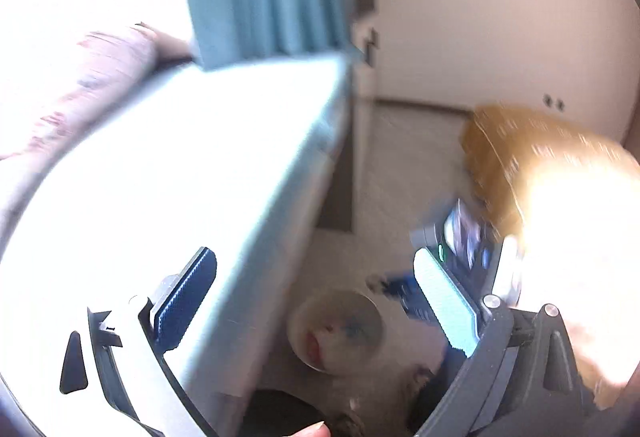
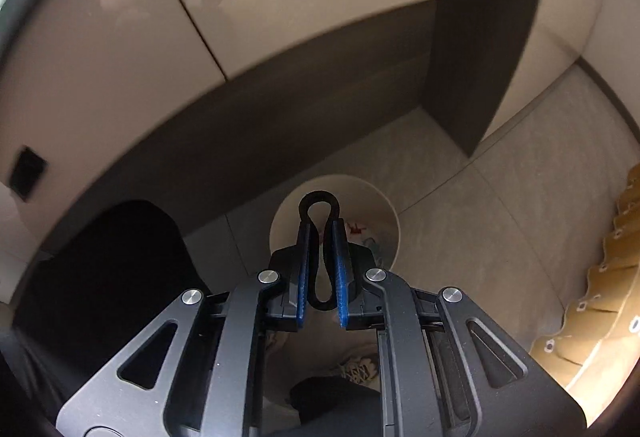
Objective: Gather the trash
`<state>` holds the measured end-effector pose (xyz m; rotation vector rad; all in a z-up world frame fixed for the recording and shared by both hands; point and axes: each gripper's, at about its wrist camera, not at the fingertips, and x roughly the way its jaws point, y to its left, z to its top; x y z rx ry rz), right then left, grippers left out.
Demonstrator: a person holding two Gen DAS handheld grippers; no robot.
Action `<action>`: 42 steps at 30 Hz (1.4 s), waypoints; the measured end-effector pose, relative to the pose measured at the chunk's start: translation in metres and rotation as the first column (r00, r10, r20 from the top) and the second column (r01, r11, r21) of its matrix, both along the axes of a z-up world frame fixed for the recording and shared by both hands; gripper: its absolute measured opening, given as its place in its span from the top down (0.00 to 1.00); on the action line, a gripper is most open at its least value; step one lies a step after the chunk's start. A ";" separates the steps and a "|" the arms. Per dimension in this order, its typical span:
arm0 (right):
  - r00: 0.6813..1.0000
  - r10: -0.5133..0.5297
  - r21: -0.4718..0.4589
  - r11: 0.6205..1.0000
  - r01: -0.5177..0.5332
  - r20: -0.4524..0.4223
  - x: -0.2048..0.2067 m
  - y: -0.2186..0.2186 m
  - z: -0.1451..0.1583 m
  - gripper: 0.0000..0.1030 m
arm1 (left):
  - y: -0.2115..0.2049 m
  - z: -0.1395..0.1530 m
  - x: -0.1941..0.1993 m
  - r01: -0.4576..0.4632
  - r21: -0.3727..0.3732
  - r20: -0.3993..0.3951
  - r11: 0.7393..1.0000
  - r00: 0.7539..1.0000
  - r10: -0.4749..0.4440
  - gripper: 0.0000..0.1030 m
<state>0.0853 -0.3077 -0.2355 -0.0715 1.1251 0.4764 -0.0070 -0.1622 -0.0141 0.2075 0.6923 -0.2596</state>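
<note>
Currently the right hand-held gripper point(image 2: 320, 233) clamps a black loop point(image 2: 319, 203) above the waste bin point(image 2: 394, 233); left hand-held gripper point(image 1: 316, 289) spread apart, empty. Risk: springy loop catches a pad on release, missing the bin

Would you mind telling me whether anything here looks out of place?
Nothing looks spilled or damaged. The right gripper holds a black loop above the white bin, which already contains scraps; the left gripper is open.
</note>
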 end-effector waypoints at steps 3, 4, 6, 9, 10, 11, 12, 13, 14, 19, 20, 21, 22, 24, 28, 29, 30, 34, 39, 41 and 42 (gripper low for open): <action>1.000 0.009 -0.012 1.000 -0.009 -0.014 0.008 0.013 -0.010 0.77 | 0.043 0.022 0.019 -0.052 -0.015 0.011 0.999 0.999 0.052 0.06; 1.000 0.007 -0.015 1.000 -0.007 -0.017 0.009 0.016 -0.012 0.50 | 0.055 0.023 0.026 -0.070 -0.013 -0.005 0.997 0.998 0.069 0.06; 1.000 -0.015 -0.033 0.999 0.015 -0.005 0.012 0.018 -0.012 0.29 | 0.067 0.021 0.034 -0.098 -0.012 -0.036 0.995 0.995 0.097 0.06; 1.000 -0.029 -0.049 0.998 0.029 -0.003 0.012 0.022 -0.011 0.29 | 0.075 0.022 0.036 -0.073 -0.047 -0.034 0.996 0.997 0.072 0.06; 1.000 -0.029 -0.055 0.998 0.029 0.000 0.012 0.022 -0.010 0.29 | 0.082 0.021 0.038 -0.063 -0.053 -0.037 0.997 0.997 0.061 0.06; 1.000 -0.027 -0.057 0.998 0.027 0.001 0.010 0.023 -0.008 0.29 | 0.086 0.018 0.042 -0.057 -0.057 -0.044 0.997 0.998 0.054 0.06; 1.000 -0.028 -0.058 0.998 0.028 0.002 0.010 0.022 -0.006 0.29 | 0.088 0.015 0.047 -0.051 -0.059 -0.051 0.997 0.998 0.048 0.06; 1.000 -0.029 -0.058 0.998 0.029 0.003 0.010 0.021 -0.003 0.29 | 0.089 0.012 0.049 -0.048 -0.057 -0.057 0.997 0.997 0.045 0.06; 1.000 -0.030 -0.059 0.998 0.031 0.007 0.008 0.021 0.000 0.29 | 0.086 0.007 0.050 -0.049 -0.050 -0.058 0.998 0.997 0.046 0.06; 0.998 -0.053 -0.035 0.998 0.054 0.034 0.005 0.013 0.012 0.29 | 0.083 0.006 0.041 -0.061 -0.045 -0.060 0.997 0.996 0.058 0.06; 0.998 -0.055 -0.028 0.998 0.057 0.041 0.003 0.011 0.018 0.29 | 0.082 0.006 0.040 -0.056 -0.035 -0.056 0.998 0.997 0.054 0.06; 0.997 -0.056 -0.022 0.998 0.057 0.049 0.001 0.010 0.023 0.29 | 0.079 0.005 0.038 -0.051 -0.025 -0.057 0.998 0.997 0.049 0.06; 0.997 -0.056 -0.014 0.998 0.057 0.060 -0.002 0.010 0.030 0.26 | 0.076 0.005 0.036 -0.043 -0.018 -0.067 0.999 0.997 0.042 0.06; 0.996 -0.049 -0.005 0.999 0.050 0.069 -0.010 0.011 0.041 0.15 | 0.070 0.005 0.032 -0.012 -0.024 -0.096 1.000 0.995 0.009 0.06; 0.993 -0.037 -0.008 0.999 0.038 0.110 -0.026 0.010 0.065 0.05 | 0.052 0.000 0.016 0.040 -0.030 -0.136 0.999 0.990 -0.043 0.06; 0.992 -0.038 -0.015 0.999 0.040 0.121 -0.030 0.011 0.070 0.05 | 0.047 -0.002 0.011 0.045 -0.022 -0.132 0.999 0.990 -0.048 0.06; 0.990 -0.044 -0.023 0.999 0.048 0.134 -0.034 0.010 0.076 0.05 | 0.043 -0.003 0.007 0.045 -0.014 -0.124 0.999 0.991 -0.047 0.06; 0.981 -0.059 -0.008 0.998 0.061 0.184 -0.052 0.005 0.100 0.05 | 0.038 -0.005 -0.007 0.003 -0.005 -0.092 1.000 0.996 -0.004 0.06; 0.966 -0.053 0.017 0.999 0.050 0.253 -0.079 0.004 0.134 0.05 | 0.039 -0.005 -0.024 -0.018 0.002 -0.098 1.000 0.995 0.018 0.06; 0.959 -0.048 0.019 0.999 0.044 0.279 -0.088 0.004 0.145 0.05 | 0.038 -0.005 -0.032 -0.021 0.023 -0.091 1.000 0.996 0.023 0.06; 0.955 -0.046 0.020 0.999 0.042 0.292 -0.093 0.005 0.150 0.05 | 0.039 -0.005 -0.037 -0.022 0.022 -0.094 1.000 0.995 0.024 0.06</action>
